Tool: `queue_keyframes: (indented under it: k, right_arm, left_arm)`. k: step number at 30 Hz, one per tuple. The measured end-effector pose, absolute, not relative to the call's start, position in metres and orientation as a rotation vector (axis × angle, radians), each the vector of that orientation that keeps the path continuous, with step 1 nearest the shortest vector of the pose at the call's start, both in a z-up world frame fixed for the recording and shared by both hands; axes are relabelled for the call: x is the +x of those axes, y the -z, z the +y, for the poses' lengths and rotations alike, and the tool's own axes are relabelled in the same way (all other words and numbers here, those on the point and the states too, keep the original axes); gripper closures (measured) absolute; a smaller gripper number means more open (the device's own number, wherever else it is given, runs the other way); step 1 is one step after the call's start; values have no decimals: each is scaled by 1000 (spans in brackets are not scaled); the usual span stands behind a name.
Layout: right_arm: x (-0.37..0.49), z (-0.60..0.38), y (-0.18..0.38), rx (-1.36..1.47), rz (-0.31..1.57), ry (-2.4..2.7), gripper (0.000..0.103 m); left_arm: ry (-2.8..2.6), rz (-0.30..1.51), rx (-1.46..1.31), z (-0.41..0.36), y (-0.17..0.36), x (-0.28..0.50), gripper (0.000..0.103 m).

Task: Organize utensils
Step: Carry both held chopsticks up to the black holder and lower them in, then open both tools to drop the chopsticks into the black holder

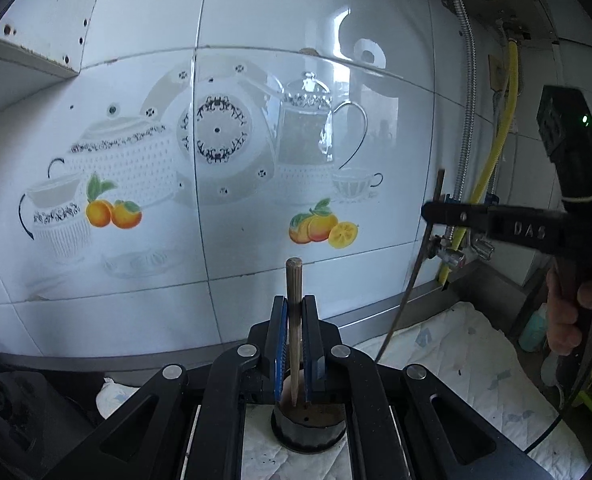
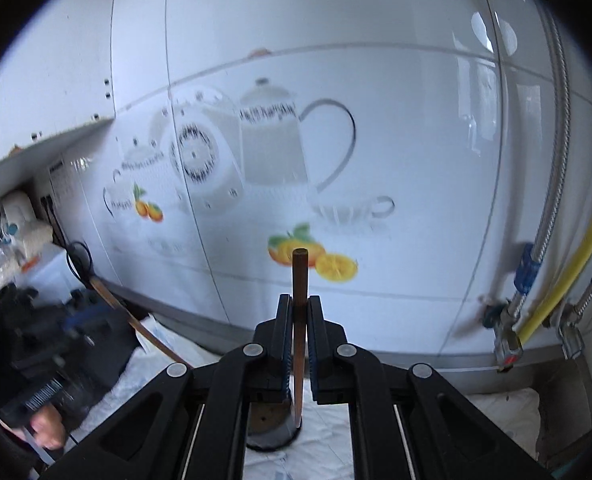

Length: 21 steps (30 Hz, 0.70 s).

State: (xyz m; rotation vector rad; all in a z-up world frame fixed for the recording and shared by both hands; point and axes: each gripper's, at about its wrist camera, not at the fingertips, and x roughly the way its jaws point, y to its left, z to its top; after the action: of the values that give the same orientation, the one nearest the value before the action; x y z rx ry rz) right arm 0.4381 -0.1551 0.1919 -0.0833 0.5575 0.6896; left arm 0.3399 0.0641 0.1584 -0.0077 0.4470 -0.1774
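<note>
My left gripper (image 1: 295, 304) is shut on a pale wooden chopstick (image 1: 294, 280) that stands upright between the blue pads. Its lower end hangs over a dark round holder (image 1: 308, 428) on the cloth. At the right of the left wrist view, my right gripper (image 1: 428, 214) is side-on, clamping a dark thin chopstick (image 1: 412, 276) that slants down. In the right wrist view, the right gripper (image 2: 299, 304) is shut on this dark brown chopstick (image 2: 299, 276), whose tip is down beside the holder (image 2: 270, 426). The left gripper (image 2: 80, 308) and its pale chopstick (image 2: 136, 320) appear blurred at the left.
A glossy tiled wall (image 1: 256, 40) with a teapot and orange print stands close ahead. A white quilted cloth (image 1: 456, 360) covers the counter. A yellow hose (image 2: 568, 276) and metal flex pipes with valves (image 2: 508, 344) run down the right. A shelf (image 1: 28, 60) juts out upper left.
</note>
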Motion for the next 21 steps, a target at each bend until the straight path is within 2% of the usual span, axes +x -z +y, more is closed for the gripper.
queue_keyframes:
  k: [7,15,21]
  right_arm:
    - [438,-134,-188,-65,546,-732,94]
    - [440,-117,-143,-127,662,-728,94]
    - [444,-122,-130,-138,717,-715,94]
  left_arm:
    - [165,528,-16,71,-130,354,97]
    - [159,577,-24,76,-116,361,96]
    - [148,600,-30,77,-114,363,94]
